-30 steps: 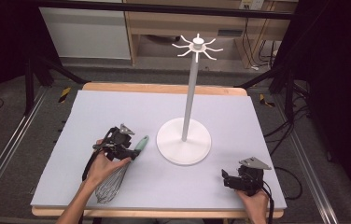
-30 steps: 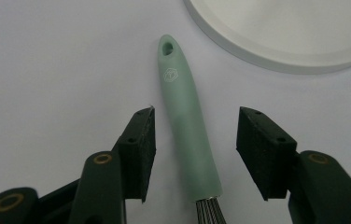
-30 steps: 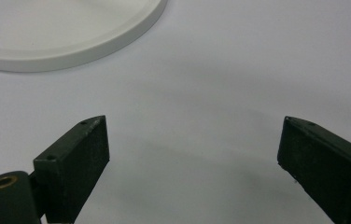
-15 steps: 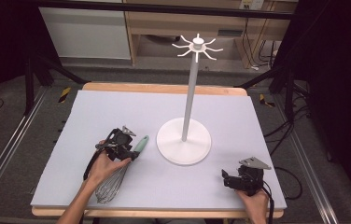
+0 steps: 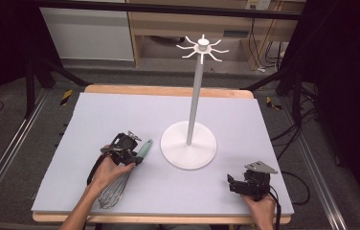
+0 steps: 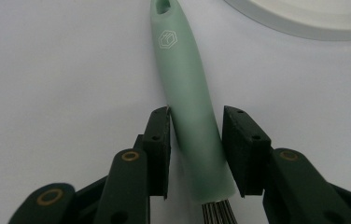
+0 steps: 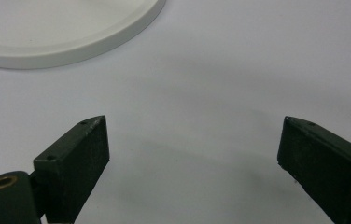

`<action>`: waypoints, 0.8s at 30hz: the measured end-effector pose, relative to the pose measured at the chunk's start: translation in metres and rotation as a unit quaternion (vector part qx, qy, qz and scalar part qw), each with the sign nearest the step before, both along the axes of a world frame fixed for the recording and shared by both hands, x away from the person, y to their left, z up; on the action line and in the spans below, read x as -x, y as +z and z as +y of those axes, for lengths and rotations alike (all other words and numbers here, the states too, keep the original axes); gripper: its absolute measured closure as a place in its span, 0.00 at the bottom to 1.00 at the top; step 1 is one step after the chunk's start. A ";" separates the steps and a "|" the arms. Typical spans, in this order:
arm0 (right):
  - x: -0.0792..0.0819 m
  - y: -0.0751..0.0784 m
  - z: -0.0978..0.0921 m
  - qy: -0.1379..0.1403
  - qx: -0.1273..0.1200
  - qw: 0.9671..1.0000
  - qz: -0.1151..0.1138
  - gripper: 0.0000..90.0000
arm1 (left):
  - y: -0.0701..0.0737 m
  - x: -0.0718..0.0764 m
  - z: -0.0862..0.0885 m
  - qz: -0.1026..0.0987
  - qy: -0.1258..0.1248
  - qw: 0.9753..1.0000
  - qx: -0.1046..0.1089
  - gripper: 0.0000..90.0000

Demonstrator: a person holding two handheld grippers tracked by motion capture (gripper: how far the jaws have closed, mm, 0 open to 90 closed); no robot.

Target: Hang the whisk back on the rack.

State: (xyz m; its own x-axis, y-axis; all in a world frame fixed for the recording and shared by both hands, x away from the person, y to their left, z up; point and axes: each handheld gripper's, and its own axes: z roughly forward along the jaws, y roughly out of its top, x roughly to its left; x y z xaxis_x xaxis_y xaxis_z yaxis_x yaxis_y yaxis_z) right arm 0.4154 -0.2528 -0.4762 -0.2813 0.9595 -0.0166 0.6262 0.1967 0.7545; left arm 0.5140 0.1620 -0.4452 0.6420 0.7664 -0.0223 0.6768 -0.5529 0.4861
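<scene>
A whisk lies on the grey mat, its mint-green handle (image 5: 145, 149) pointing toward the white stand and its wire head (image 5: 112, 192) toward the front edge. My left gripper (image 5: 136, 158) is over the handle. In the left gripper view its jaws (image 6: 196, 135) are closed in on both sides of the whisk handle (image 6: 183, 79), just above the wires. My right gripper (image 5: 230, 184) rests low at the front right. Its jaws (image 7: 192, 144) are wide apart over bare mat, with nothing between them.
A white stand with a round base (image 5: 188, 153), a tall pole (image 5: 195, 96) and hook arms on top stands mid-table, between the grippers. The base rim (image 6: 304, 21) lies just beyond the whisk handle's tip, and it also shows ahead of the right gripper (image 7: 61, 32).
My left hand has edged slightly forward along the whisk handle. The whisk and the right gripper have stayed put.
</scene>
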 end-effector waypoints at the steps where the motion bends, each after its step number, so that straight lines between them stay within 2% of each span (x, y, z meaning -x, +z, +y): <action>1: 0.000 0.000 0.000 0.000 0.000 1.000 0.000 0.11 | 0.000 0.000 0.000 0.000 0.000 1.000 0.000 0.69; 8: 0.000 0.000 0.000 0.001 0.000 1.000 0.000 0.11 | -0.002 -0.002 -0.002 0.010 0.001 1.000 -0.001 0.68; 15: 0.000 0.000 0.000 0.000 -0.001 1.000 0.000 0.11 | -0.006 -0.003 -0.004 0.016 0.000 1.000 -0.013 0.68; 24: 0.000 0.000 0.000 0.001 -0.001 1.000 0.001 0.11 | -0.006 -0.005 -0.005 0.027 0.010 0.999 -0.014 0.69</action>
State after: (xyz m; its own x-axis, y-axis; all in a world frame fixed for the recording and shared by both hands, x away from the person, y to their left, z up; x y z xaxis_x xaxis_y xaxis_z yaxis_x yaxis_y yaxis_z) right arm 0.4153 -0.2525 -0.4761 -0.2824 0.9592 -0.0146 0.6282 0.1964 0.7529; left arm 0.5186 0.1569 -0.4516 0.6246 0.7801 -0.0352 0.7128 -0.5511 0.4339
